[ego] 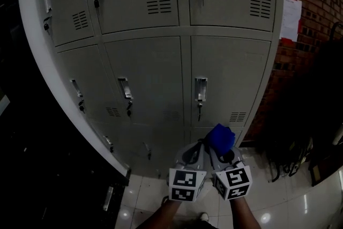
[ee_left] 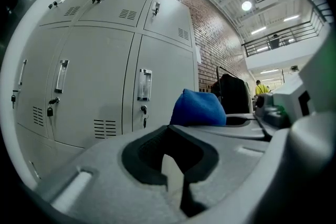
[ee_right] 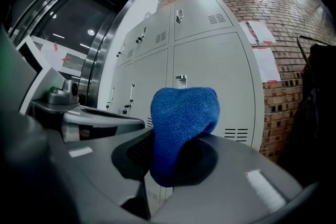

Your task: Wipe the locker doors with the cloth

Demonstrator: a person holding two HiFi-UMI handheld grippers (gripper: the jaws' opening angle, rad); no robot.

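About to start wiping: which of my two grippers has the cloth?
The right gripper: its jaws are shut on the blue cloth, while the left gripper is shut with nothing between its jaws.

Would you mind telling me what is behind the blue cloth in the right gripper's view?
A grey locker door: its handle shows above the blue cloth, its vent beside. Whatever is below the handle is covered.
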